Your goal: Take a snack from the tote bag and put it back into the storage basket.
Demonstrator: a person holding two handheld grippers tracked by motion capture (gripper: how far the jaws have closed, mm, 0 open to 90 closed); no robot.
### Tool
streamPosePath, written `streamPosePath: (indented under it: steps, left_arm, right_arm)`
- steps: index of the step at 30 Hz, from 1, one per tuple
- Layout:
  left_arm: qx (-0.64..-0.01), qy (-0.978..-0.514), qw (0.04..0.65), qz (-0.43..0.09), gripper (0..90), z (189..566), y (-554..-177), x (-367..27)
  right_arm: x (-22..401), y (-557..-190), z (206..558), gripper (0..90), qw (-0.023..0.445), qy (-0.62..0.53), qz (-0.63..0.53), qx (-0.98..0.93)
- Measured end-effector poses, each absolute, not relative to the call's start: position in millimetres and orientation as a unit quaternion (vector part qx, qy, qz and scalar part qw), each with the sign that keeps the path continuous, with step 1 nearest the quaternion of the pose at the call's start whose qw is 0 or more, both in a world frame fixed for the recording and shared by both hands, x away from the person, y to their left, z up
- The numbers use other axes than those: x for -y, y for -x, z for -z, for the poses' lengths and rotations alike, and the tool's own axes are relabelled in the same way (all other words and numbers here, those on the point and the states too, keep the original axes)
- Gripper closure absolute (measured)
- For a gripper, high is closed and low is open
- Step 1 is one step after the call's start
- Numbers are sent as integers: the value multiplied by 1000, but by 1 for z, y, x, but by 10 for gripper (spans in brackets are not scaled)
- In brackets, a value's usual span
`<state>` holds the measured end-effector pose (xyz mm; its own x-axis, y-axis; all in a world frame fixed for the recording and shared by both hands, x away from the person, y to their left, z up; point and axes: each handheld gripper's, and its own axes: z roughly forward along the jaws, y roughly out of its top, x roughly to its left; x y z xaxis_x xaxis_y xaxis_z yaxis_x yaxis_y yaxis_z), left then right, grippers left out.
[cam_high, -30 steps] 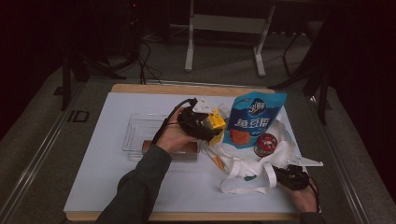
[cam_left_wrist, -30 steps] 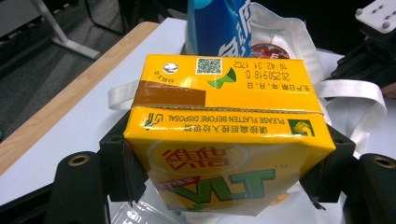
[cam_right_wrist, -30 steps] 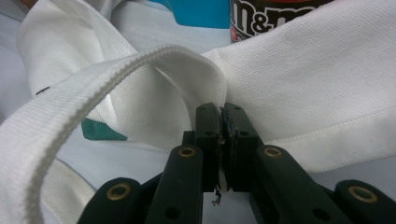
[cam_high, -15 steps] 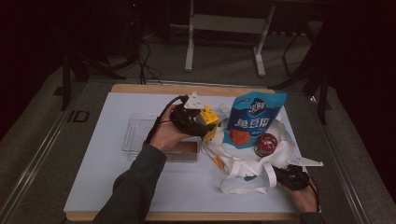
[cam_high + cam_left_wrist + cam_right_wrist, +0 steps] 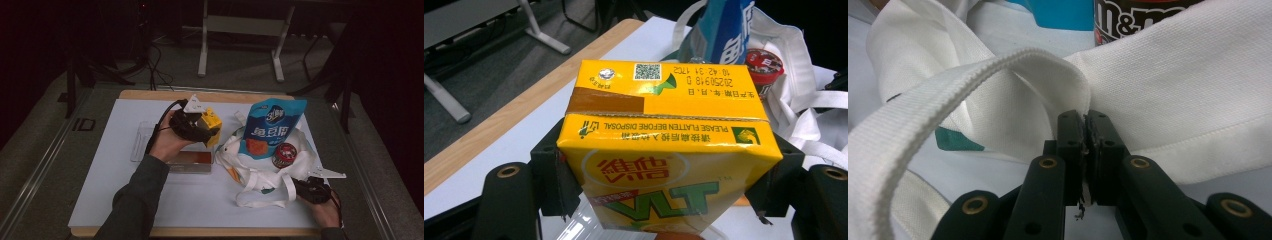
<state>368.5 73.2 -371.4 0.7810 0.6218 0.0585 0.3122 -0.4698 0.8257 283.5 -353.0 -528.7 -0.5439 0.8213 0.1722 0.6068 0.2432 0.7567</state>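
1. Left claw (image 5: 209, 131), centre-left of the high view, clamped across a yellow drink carton (image 5: 669, 155); black pads pressed against both narrow sides of the carton in the left gripper view, carton raised off the counter (image 5: 125, 200).
2. Carton seen from its top in the left gripper view: folded seam, brown strip, small square code and a printed date line, red and green lettering on the face below.
3. Right claw (image 5: 1086, 150), lower right of the high view at (image 5: 312, 190), pressed together on the white cloth of a tote bag (image 5: 260, 170); a fold of fabric nipped between the pads just where a webbing handle (image 5: 948, 95) loops away to the left of the right gripper view.
4. Just beneath and behind the left hand, in the middle of the high view: a clear plastic tray (image 5: 142, 142) and an orange-lidded box (image 5: 192, 161) flat on the white counter.
5. Right of centre: tote bag spread open on the counter, with a blue snack pouch (image 5: 272, 127) upright in it and a small red-topped tin (image 5: 285, 155) just beside the pouch.
6. Carton well apart from the bag's opening, nearer the upper left of the bag.
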Motion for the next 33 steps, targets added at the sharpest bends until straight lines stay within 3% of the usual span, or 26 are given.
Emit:
streamPosePath:
  steps: [21,33]
  left_arm:
    - [-337,-811,433,-206,289,378,-363,-121]
    - [-403,-778,422,-234,289,392,-360,-156]
  right_arm:
    - [352,-283,529,854,132,-461,-409,-777]
    - [352,-283,529,854,132,-461,-408,-777]
